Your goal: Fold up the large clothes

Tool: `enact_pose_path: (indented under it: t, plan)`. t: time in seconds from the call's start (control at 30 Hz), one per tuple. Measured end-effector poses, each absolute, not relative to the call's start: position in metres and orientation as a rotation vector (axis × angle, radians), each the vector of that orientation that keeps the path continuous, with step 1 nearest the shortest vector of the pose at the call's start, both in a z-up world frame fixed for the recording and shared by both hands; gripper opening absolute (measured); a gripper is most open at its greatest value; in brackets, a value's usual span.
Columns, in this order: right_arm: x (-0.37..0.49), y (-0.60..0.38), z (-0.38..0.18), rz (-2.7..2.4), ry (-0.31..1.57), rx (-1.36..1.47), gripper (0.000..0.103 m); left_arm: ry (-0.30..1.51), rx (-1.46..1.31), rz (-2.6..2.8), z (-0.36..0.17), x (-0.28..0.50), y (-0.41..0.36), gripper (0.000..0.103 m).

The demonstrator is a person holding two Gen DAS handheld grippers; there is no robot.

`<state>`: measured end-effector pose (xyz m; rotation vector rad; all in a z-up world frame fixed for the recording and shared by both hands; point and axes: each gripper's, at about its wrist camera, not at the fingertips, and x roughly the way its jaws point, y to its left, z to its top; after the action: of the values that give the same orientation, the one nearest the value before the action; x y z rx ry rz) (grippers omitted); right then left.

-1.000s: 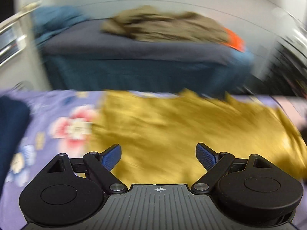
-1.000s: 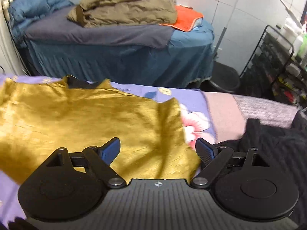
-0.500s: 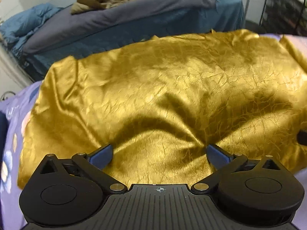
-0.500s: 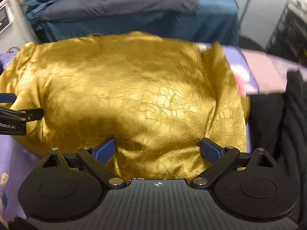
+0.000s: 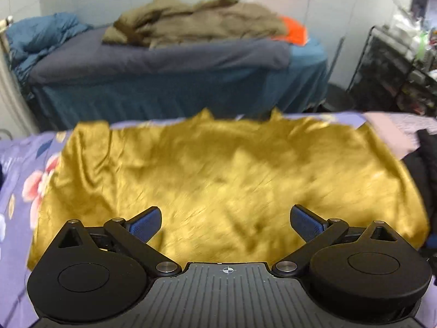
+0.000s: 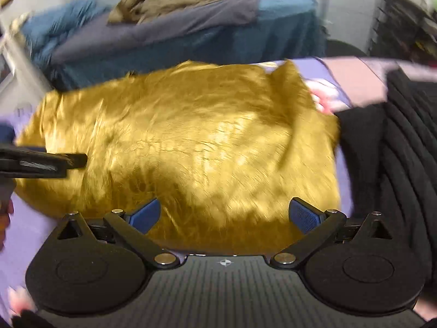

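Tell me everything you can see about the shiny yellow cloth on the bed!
The gold garment looks like shiny, satiny fabric, mustard-gold, full of small creases. It lies spread out, mostly flat, on the purple flowered bedsheet. Two little points stick up along its far edge, and its left side has long folds. A black garment lies by its right edge. Both grippers hover open at its near edge, the left gripper and the right gripper; neither pinches it. The pictures are blurry, so finer details are unclear.
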<state>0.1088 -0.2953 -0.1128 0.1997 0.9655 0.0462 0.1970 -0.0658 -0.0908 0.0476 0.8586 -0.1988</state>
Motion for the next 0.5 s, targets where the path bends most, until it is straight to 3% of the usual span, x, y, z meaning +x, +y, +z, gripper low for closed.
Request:
enact_pose_path:
  t: [0.37, 0.5]
  plan:
    - [0.070, -0.371, -0.149, -0.018, 0.996, 0.717, 0.093, 0.917, 0.455, -0.232, -0.141, 0.262, -0.112, 0.103]
    - [0.070, -0.380, -0.159, -0.049, 1.003, 0.767, 0.093, 0.967, 0.547, -0.253, -0.162, 0.285, -0.128, 0.103]
